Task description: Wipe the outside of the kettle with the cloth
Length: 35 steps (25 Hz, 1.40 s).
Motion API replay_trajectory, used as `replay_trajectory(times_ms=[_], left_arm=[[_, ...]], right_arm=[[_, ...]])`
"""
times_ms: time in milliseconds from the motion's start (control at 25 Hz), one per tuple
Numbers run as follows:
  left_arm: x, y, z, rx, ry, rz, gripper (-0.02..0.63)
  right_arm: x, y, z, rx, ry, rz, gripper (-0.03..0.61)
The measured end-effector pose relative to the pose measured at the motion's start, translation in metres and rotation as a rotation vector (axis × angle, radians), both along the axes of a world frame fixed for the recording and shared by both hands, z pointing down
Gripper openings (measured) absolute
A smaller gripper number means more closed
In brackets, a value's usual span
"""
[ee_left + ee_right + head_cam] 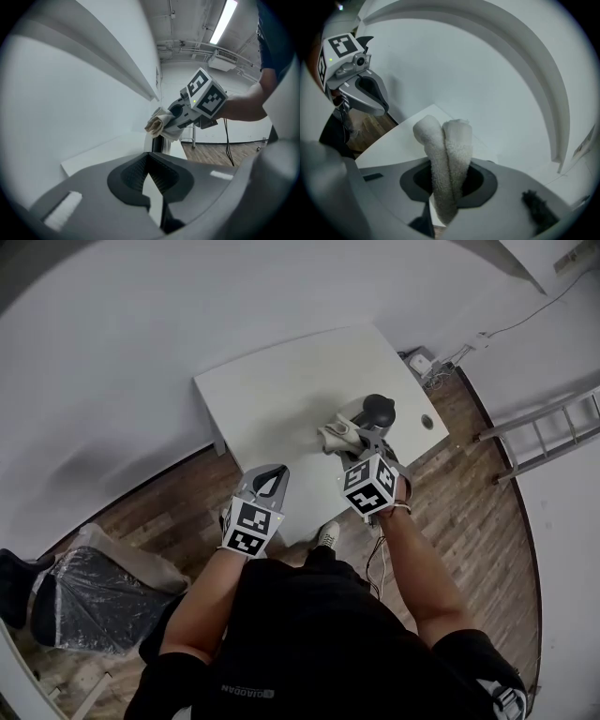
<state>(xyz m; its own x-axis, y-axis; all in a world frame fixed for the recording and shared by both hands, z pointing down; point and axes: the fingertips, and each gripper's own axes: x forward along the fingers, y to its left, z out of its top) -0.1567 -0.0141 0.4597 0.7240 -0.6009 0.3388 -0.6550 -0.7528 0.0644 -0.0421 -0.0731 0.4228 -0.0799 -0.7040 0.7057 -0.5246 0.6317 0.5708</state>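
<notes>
1. Where the left gripper (pixel 270 479) hangs nearest the person, well short of the kettle (pixel 375 413), its jaws meet at the tips with nothing between them.
2. Right gripper (pixel 358 444): just on the person's side of the kettle, jaws clamped on the cloth (pixel 445 159).
3. Kettle: stands on the table (pixel 281 390), near its front edge, just beyond the cloth.
4. Risk: the kettle is unbraced, so a sideways push from the wipe may slide or tip it toward that edge. The cloth is bunched narrow, so a bare jaw may scrape the kettle's wall.
5. Views: the right gripper view alone shows the cloth doubled into two rolls, yet no kettle. The head view alone shows where the kettle stands. Whether cloth touches kettle cannot be told.
</notes>
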Motion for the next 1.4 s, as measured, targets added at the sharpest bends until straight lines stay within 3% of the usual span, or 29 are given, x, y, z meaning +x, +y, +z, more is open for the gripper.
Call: replay_trajectory(times_ms=[200, 280, 760, 1400], left_arm=[[0.004, -0.006, 0.01, -0.032, 0.008, -0.029, 0.006], [0.008, -0.005, 0.012, -0.032, 0.005, -0.024, 0.006], [0.019, 0.0, 0.027, -0.063, -0.027, -0.01, 0.006], [0.009, 0.0, 0.039, -0.091, -0.074, -0.023, 0.006]], right_arm=[[0.002, 0.008, 0.017, -0.024, -0.236, 0.096, 0.094], [0.0, 0.012, 0.026, -0.034, -0.278, 0.096, 0.094], [-0.017, 0.03, 0.087, -0.126, -0.224, -0.011, 0.094], [-0.012, 0.029, 0.148, -0.243, -0.228, 0.01, 0.094]])
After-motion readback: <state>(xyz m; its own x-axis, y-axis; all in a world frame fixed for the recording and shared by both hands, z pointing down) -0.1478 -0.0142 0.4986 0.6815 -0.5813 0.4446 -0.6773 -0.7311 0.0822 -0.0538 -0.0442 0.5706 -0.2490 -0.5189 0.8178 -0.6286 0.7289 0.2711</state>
